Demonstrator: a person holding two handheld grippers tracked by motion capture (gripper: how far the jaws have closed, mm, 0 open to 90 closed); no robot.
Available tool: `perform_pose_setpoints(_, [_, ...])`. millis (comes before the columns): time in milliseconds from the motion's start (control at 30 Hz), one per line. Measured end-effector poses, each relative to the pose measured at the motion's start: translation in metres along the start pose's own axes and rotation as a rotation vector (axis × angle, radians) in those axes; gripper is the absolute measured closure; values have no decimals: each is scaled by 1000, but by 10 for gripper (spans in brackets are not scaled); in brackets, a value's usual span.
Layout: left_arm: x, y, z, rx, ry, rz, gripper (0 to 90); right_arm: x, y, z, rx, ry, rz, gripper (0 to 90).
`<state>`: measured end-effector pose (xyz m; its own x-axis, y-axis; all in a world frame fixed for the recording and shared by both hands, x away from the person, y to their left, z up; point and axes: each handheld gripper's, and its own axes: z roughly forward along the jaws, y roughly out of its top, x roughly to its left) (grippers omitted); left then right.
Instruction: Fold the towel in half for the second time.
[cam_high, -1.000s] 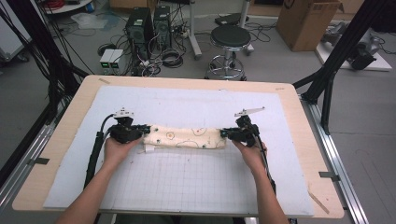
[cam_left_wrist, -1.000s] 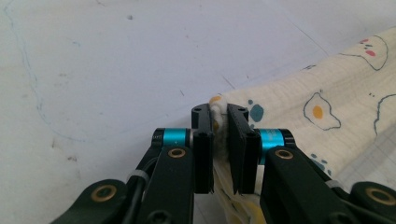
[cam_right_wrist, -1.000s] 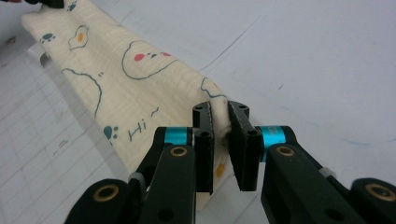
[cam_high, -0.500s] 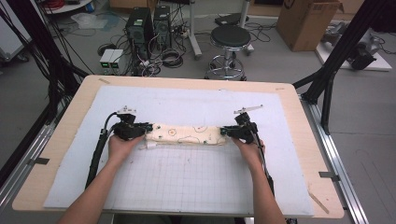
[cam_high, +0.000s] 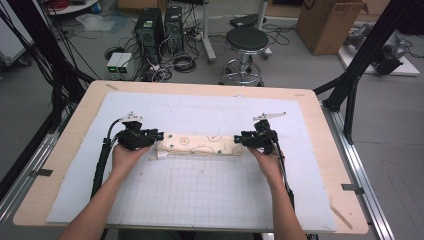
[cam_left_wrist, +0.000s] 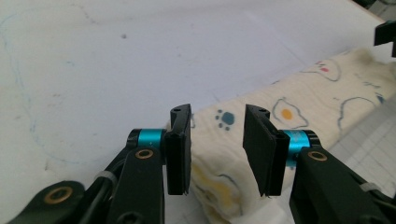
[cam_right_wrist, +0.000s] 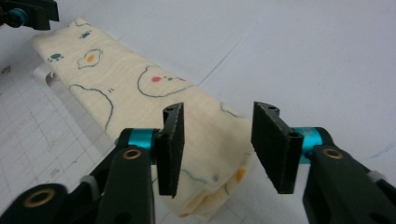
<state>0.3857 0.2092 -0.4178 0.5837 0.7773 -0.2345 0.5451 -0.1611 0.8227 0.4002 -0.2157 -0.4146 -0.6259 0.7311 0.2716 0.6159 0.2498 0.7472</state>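
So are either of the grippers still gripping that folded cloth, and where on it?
No, nothing is held. The left gripper and right gripper have just been opening; each straddles one end of the folded cloth, pads clear of it.

**Materials and finishes on the table**

The folded cloth (cam_high: 200, 145) is seen as soft, crinkled cream fabric, matt, printed with eggs and paws. The jaw pads of the left gripper (cam_left_wrist: 218, 144) are ribbed matt black, backed by glossy anodised blue metal. The table (cam_high: 310, 100) is edged in pale matt wood, covered by a smooth white mat (cam_high: 210, 112).
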Motion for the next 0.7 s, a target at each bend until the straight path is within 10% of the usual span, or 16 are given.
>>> perform_pose_setpoints(700, [-8, 4, -16, 2, -26, 69, 524, 16, 5, -11, -54, -5, -28, 234])
